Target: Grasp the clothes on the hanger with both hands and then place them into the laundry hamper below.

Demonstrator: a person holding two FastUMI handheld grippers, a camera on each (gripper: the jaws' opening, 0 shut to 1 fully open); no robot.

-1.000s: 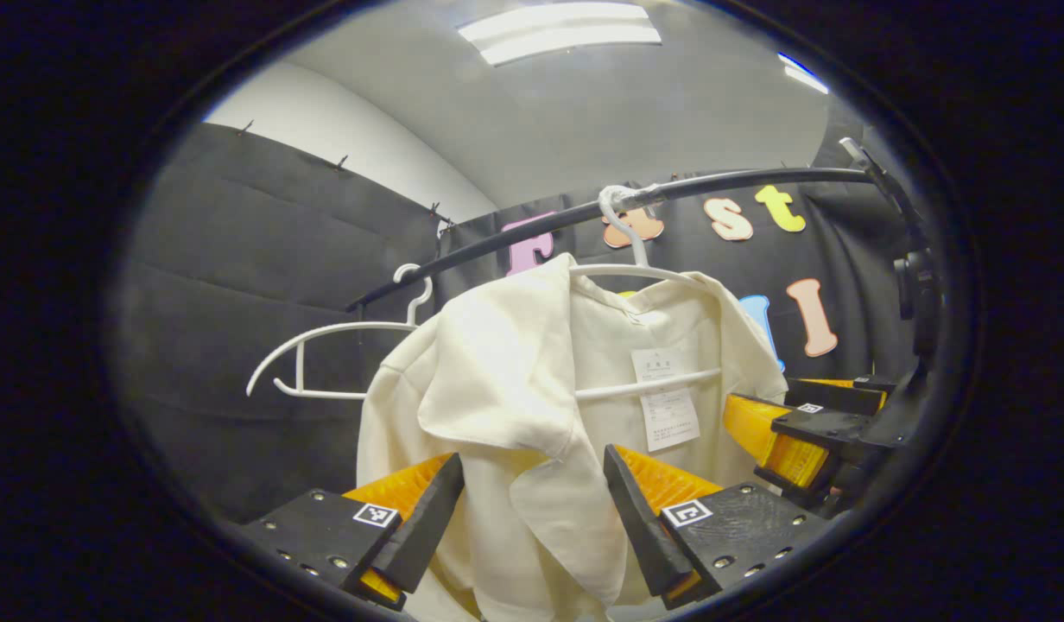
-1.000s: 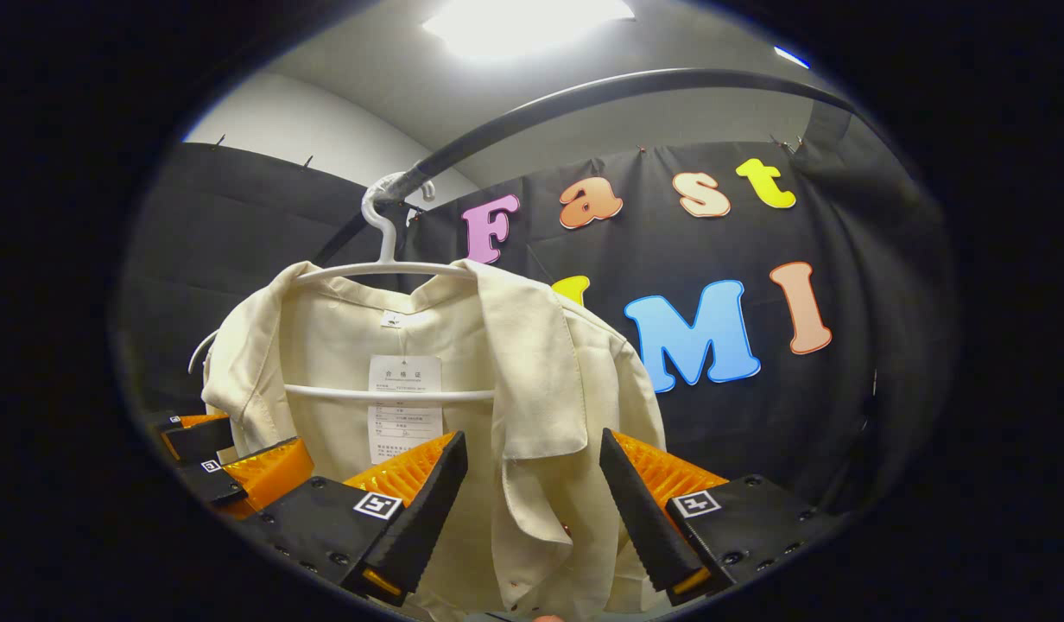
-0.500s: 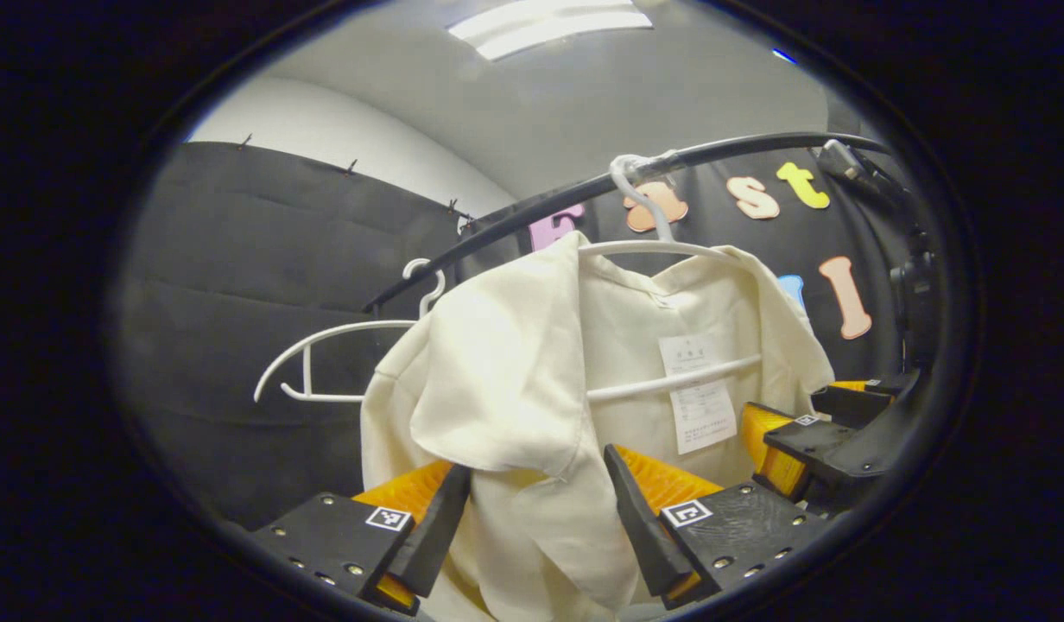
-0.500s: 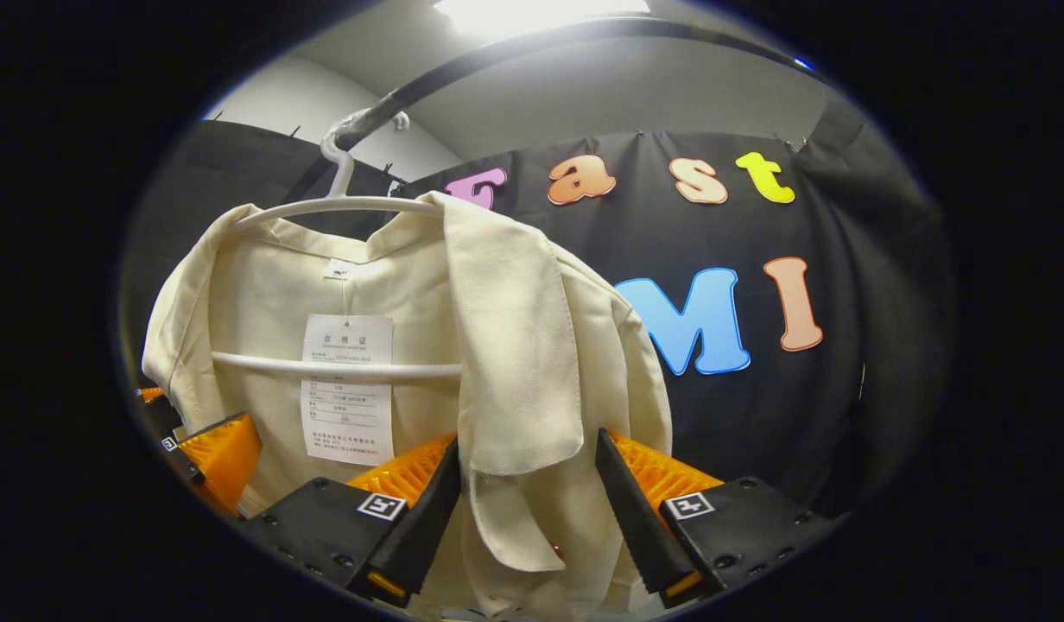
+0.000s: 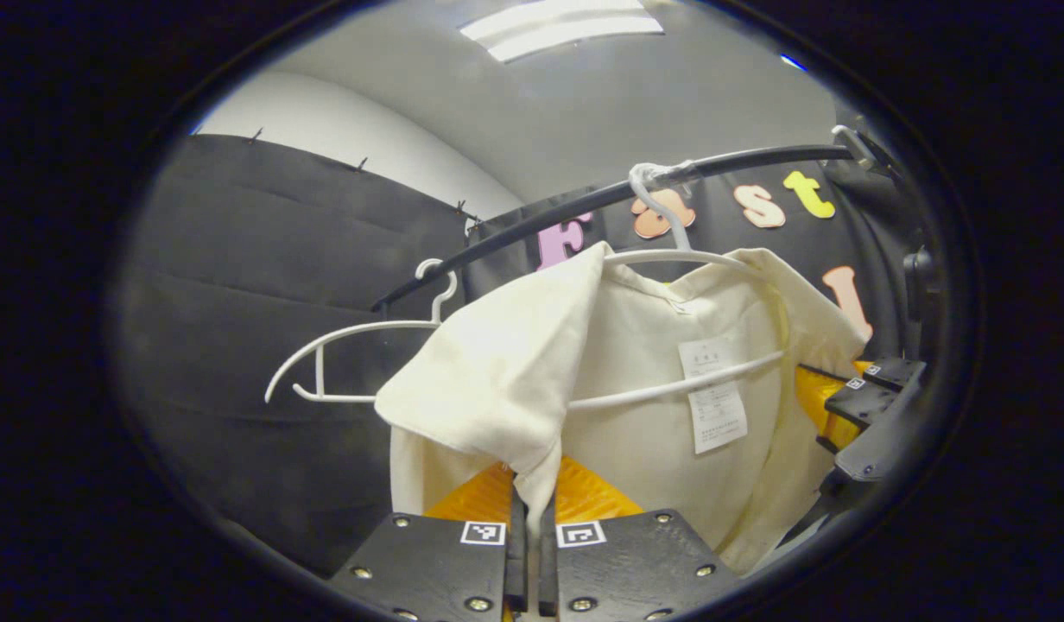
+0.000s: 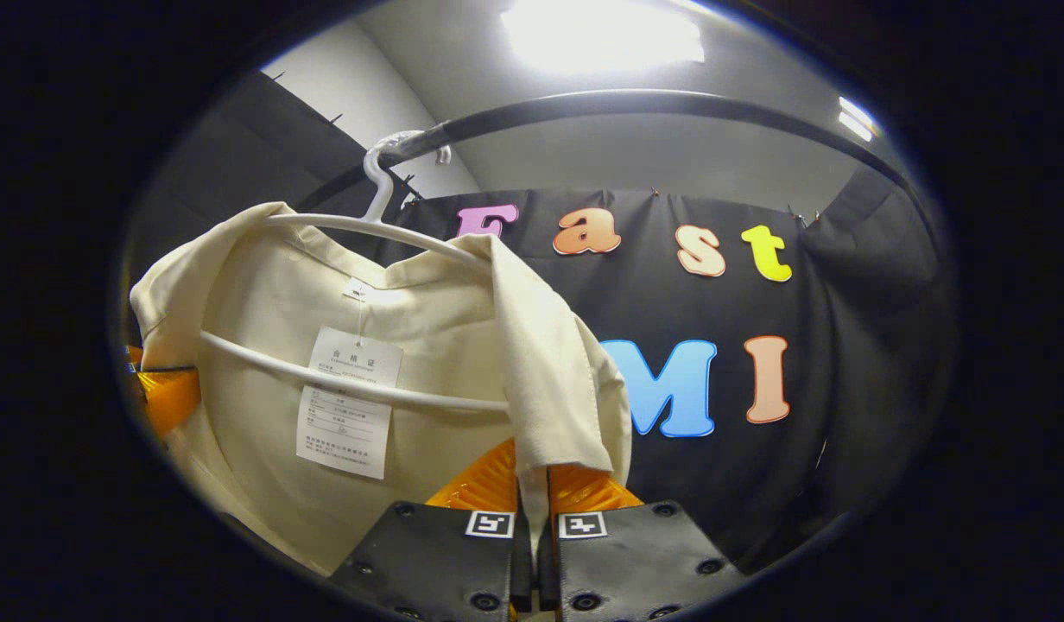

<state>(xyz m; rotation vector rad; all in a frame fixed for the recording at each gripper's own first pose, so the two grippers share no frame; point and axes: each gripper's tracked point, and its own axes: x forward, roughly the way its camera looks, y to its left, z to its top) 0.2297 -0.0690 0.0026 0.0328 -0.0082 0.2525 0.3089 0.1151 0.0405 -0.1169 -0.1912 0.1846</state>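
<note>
Two white hangers hang on the black rail (image 5: 584, 200). The hanger (image 5: 683, 257) with the cream shirt (image 5: 636, 389) on it is hooked over the rail near its middle. The bare hanger (image 5: 351, 358) hangs just beside it, farther along the rail, with nothing on it.

In the left gripper view, the left gripper (image 5: 532, 536) has its two fingers pressed together on a fold of the shirt's front edge. The cloth is pulled out tight from the hanger to the fingers. A white paper tag (image 5: 713, 393) hangs inside the shirt, across the hanger's lower bar. At the far edge of this view, part of the other gripper pokes out from behind the shirt.

In the right gripper view, the right gripper (image 6: 536, 518) pinches the shirt's other front edge the same way, fingers squeezed shut on the cloth. The same tag (image 6: 349, 402) looks bigger here. A bright ceiling light (image 6: 601, 34) glows above the rail.
</note>
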